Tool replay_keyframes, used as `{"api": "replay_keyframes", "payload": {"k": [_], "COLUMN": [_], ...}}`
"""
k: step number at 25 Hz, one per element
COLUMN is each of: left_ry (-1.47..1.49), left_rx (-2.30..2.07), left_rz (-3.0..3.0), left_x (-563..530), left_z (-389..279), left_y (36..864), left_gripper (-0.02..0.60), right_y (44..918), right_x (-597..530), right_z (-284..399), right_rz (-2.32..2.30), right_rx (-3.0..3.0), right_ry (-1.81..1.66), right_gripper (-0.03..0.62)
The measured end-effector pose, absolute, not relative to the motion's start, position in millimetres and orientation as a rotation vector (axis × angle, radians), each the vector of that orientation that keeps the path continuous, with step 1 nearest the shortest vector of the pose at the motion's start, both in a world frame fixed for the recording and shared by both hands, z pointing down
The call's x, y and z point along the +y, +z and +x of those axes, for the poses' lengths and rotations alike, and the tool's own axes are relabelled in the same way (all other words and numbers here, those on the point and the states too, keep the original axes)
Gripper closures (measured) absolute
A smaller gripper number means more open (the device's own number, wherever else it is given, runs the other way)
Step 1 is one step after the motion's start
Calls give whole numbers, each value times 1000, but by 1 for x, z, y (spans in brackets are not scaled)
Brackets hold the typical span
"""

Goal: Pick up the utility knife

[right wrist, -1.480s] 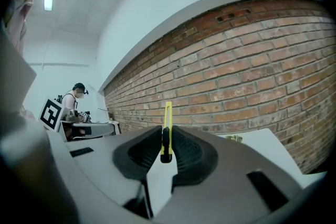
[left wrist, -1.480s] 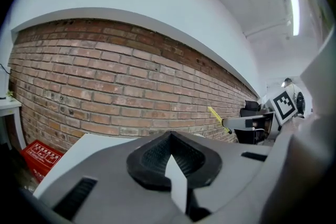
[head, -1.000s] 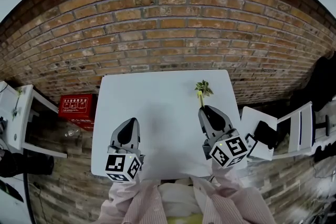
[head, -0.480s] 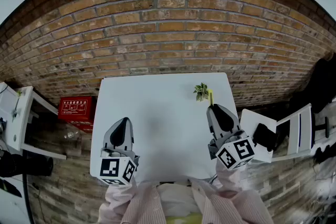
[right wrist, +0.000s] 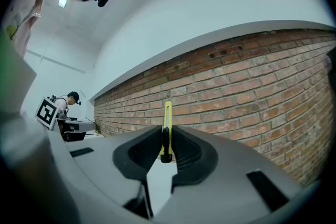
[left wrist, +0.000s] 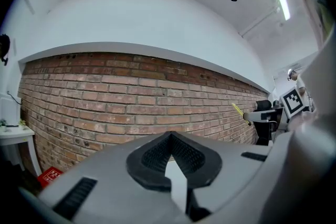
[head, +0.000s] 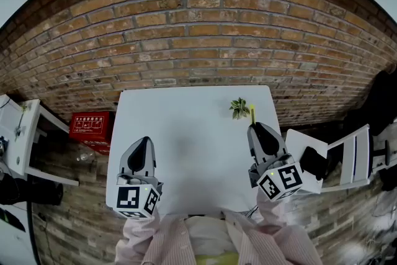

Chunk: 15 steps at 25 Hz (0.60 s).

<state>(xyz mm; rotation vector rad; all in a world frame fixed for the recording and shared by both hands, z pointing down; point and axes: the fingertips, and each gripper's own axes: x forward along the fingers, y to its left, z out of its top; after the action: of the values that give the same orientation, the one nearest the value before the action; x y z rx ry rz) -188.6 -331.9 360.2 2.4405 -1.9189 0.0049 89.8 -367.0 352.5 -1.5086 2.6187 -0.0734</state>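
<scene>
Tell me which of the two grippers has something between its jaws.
The right gripper: its jaws clamp the yellow utility knife. The left gripper has its jaws together on nothing.

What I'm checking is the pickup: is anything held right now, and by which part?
The right claw grips the yellow utility knife near its black end, the yellow body sticking out past the jaws. The left claw is shut on nothing.

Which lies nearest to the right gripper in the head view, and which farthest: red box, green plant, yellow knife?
1. yellow knife, clamped in the right gripper.
2. green plant, just ahead on the table.
3. red box, far left, off the table.
</scene>
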Motion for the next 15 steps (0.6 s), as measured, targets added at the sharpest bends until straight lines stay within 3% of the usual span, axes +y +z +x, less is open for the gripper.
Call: {"api": "replay_keyframes", "payload": {"k": [15], "left_ry": [70], "left_rx": [-1926], "left_rz": [2397], "left_x": [-335], "left_z": [-192], "left_y": [374], "left_gripper": [590], "right_y": [366], "right_x": [-370], "right_z": [90], "right_rz": [-1528], "right_rx": [2653], "right_ry": [-81], "right_gripper": [533]}}
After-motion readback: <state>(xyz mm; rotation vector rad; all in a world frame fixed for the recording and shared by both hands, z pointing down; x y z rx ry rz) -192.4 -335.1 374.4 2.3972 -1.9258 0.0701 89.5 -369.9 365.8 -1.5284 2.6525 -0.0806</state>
